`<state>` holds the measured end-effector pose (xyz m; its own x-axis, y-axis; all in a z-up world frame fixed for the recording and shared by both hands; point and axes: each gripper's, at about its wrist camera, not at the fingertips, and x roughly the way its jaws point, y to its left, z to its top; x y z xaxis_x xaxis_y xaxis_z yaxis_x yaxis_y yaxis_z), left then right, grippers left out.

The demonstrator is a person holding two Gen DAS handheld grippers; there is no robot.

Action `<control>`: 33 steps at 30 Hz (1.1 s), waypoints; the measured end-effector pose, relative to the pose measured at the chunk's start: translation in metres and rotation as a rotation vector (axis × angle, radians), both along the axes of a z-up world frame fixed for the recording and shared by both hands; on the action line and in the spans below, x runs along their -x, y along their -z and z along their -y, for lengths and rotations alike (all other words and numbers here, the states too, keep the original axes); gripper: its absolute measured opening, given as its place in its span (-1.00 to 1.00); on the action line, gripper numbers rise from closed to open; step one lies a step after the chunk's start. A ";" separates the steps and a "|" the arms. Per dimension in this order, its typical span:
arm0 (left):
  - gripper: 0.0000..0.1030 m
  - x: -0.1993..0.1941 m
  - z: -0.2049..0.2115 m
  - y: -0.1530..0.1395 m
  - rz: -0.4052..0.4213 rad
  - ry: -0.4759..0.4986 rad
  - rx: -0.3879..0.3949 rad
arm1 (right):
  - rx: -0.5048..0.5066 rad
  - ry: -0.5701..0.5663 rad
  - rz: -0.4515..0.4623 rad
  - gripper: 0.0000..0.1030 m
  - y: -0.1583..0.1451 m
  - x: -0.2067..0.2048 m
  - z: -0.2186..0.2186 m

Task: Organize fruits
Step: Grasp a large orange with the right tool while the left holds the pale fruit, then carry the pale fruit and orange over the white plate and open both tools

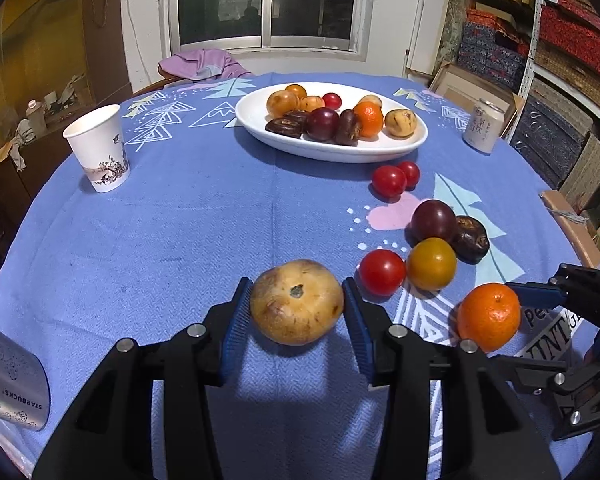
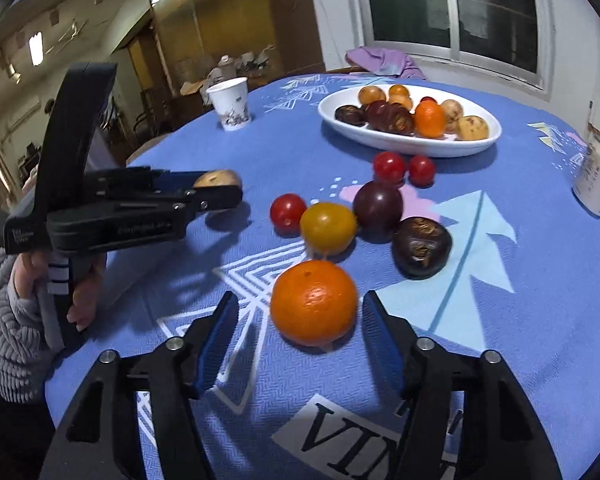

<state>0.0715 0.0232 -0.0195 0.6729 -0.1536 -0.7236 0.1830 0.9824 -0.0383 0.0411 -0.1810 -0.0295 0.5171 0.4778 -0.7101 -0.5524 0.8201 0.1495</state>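
Plenty tucked out of sight here!
Silver tumbler (image 1: pixel 10 380) is cut off at nine o'clock; left gripper (image 2: pixel 216 192) hides most of its tan fruit (image 2: pixel 216 178); drink can (image 2: pixel 594 178) runs off at three o'clock, label too blurred to read.

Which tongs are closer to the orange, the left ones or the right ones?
The right. The right tongs sit around the orange, one finger on each side with small gaps showing. The left tongs are off to its side, clamped on a tan fruit.
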 end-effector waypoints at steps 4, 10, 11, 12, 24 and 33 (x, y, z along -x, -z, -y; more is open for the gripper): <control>-0.12 -0.001 0.004 0.003 -0.010 0.010 -0.013 | 0.002 0.034 -0.023 -0.06 0.003 -0.006 0.004; -0.12 -0.003 0.006 0.007 -0.023 0.012 -0.017 | -0.012 0.024 -0.048 -0.09 0.006 -0.006 0.005; -0.12 -0.003 0.005 0.007 -0.026 0.011 -0.014 | -0.022 0.025 -0.055 -0.09 0.007 -0.007 0.006; -0.12 -0.003 0.005 0.007 -0.027 0.012 -0.011 | -0.029 0.025 -0.058 -0.09 0.007 -0.008 0.007; -0.12 -0.005 0.000 -0.020 0.037 -0.001 0.036 | -0.138 0.064 0.003 -0.10 -0.019 -0.010 0.029; -0.13 -0.061 0.011 -0.088 0.118 -0.018 0.093 | -0.230 0.183 0.127 -0.10 -0.103 -0.063 0.057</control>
